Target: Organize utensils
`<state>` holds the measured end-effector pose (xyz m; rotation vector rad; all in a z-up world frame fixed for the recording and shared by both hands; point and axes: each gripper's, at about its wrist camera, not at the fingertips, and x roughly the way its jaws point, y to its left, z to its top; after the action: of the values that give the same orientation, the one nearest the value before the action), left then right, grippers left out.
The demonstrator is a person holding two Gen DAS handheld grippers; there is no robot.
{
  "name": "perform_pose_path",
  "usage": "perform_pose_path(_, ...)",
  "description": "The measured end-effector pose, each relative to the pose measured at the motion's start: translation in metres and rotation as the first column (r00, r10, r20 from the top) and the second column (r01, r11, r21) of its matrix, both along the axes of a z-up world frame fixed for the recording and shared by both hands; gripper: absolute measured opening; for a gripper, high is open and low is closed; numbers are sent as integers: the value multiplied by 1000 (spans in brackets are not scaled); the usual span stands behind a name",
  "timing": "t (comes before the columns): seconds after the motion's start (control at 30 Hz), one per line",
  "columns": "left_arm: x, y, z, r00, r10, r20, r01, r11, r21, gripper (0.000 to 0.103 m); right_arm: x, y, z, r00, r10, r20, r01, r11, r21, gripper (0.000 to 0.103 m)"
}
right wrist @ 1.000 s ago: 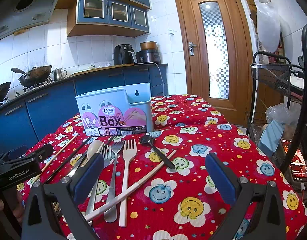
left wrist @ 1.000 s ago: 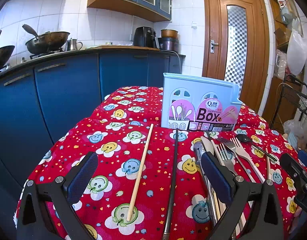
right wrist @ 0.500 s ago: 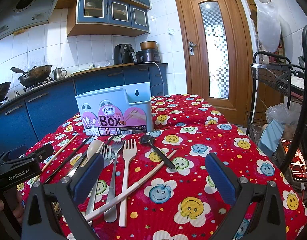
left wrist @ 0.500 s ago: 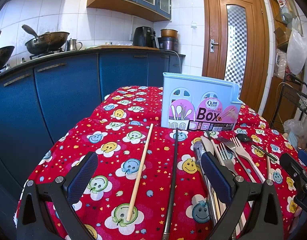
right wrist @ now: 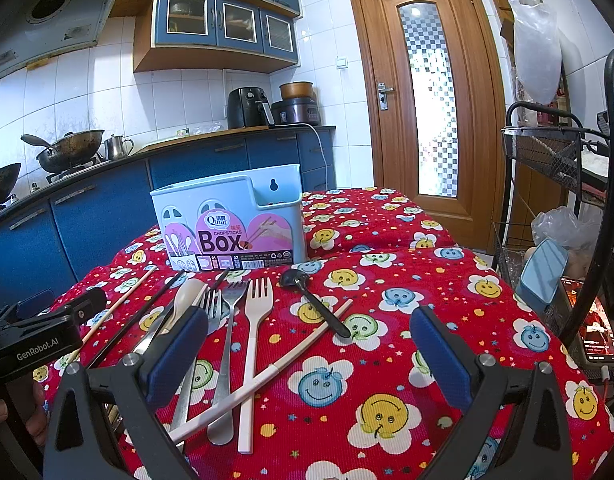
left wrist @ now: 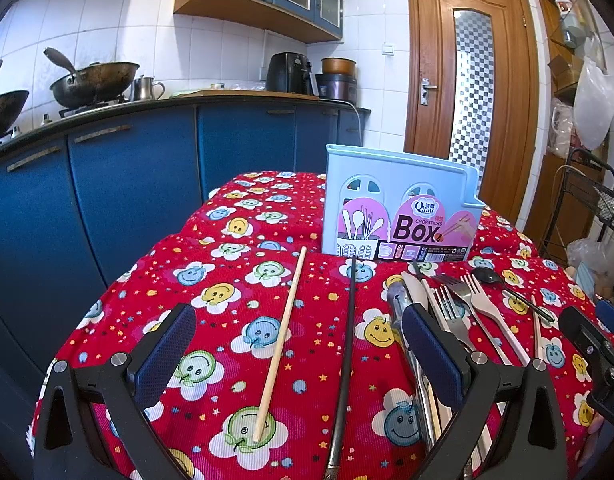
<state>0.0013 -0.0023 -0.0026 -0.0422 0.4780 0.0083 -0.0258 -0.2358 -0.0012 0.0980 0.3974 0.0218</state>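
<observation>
Left wrist view is showing me my left gripper (left wrist: pixel 299 354) hovering low over the red smiley tablecloth (left wrist: pixel 227 292), fingers spread wide and gripping nothing. Between them are lying one wooden chopstick (left wrist: pixel 281 344) and one black chopstick (left wrist: pixel 345 356), side by side but apart. Behind them the pale blue chopsticks box (left wrist: pixel 399 204) is standing upright with a pink label on its front.

On the right wrist view, my right gripper (right wrist: pixel 307 350) is also gaping wide, empty. I am counting two metal forks (right wrist: pixel 227 344), one cream fork (right wrist: pixel 253 344), one cream spoon (right wrist: pixel 189 294), one black spoon (right wrist: pixel 311 300) and one cream chopstick (right wrist: pixel 275 364) crossing the fork handles, all lying in front of the box.
</observation>
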Motion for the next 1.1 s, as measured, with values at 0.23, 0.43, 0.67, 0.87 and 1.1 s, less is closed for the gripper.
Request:
perform_pose_path(0.23, 0, 0, 0, 1000, 0, 0, 0, 1000, -1, 102, 0, 1, 0, 1000, 0, 1, 0, 1000, -2, 103)
perform_pose_path(0.43, 0, 0, 0, 1000, 0, 0, 0, 1000, 0, 102, -1, 1, 0, 1000, 0, -1, 0, 1000, 1, 103)
perform_pose_path(0.67, 0, 0, 0, 1000, 0, -1, 0, 1000, 0, 102, -1, 0, 0, 1000, 0, 0, 0, 1000, -1, 103)
perform_pose_path(0.87, 1, 0, 0, 1000, 0, -2, 0, 1000, 0, 102, 0, 0, 0, 1000, 0, -1, 0, 1000, 0, 103)
perform_pose_path(1.1, 2, -1, -3, 1000, -8, -3, 8, 1000, 2, 102, 3, -3, 0, 1000, 5, -31, -4, 1000, 14, 103)
